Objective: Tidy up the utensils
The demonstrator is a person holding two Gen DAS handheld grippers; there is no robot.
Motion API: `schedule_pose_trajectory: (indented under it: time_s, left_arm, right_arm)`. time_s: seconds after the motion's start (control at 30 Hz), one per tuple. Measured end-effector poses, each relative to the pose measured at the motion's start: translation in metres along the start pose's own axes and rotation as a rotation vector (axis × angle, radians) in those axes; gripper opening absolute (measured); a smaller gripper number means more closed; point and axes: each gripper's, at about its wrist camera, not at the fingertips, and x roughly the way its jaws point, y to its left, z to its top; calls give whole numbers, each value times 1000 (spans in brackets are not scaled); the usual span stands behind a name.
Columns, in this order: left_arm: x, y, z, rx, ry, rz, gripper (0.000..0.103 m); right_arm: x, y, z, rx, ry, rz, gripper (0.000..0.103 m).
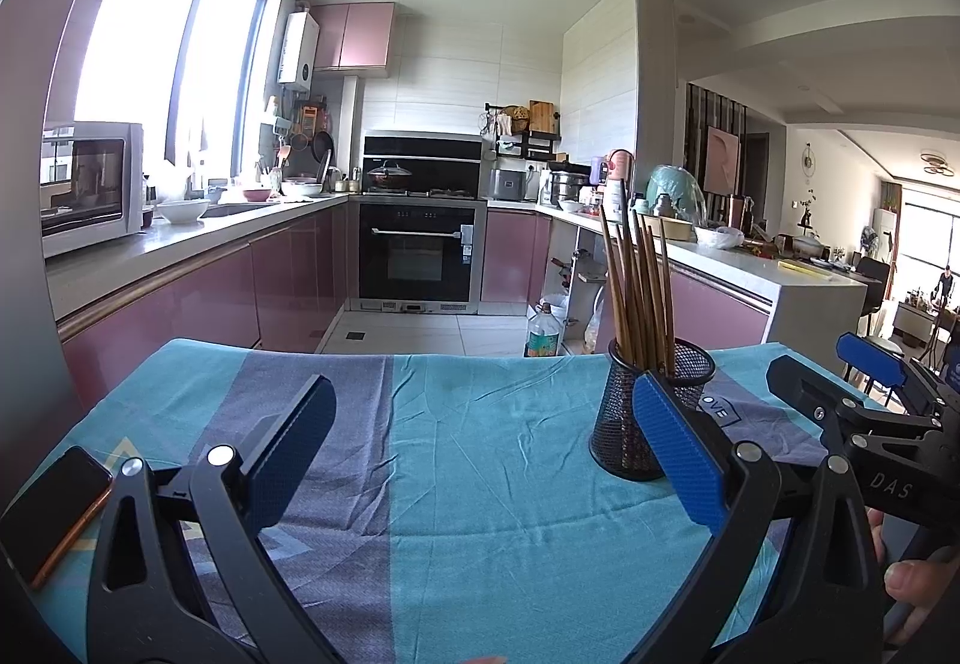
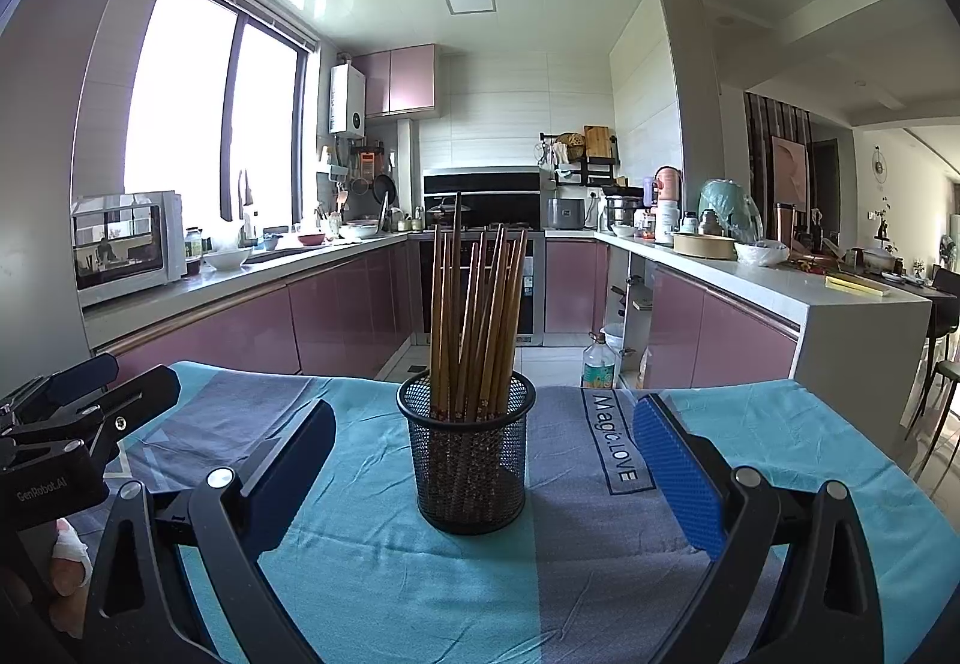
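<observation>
Standing upright in a black wire-mesh cup (image 2: 468, 463) on the blue-and-grey tablecloth (image 2: 384, 574), the brown wooden chopsticks (image 2: 477, 319) are facing the right gripper (image 2: 480, 475) dead ahead, nearer than the left gripper (image 1: 480, 460); both are hanging open, holding nothing.

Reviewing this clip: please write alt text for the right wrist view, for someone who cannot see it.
A black mesh cup full of upright wooden chopsticks stands on a teal and grey cloth-covered table, centred ahead of the open, empty right gripper. The left gripper shows at the left edge, and a kitchen with pink cabinets lies beyond.
</observation>
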Motion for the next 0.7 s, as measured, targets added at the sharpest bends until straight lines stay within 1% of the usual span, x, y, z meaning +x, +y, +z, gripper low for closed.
schedule_pose_trajectory:
  time_s: [0.7]
  left_arm:
    - [-1, 0, -1, 0, 1, 0, 97]
  right_arm:
    - [2, 0, 1, 1, 0, -1, 96]
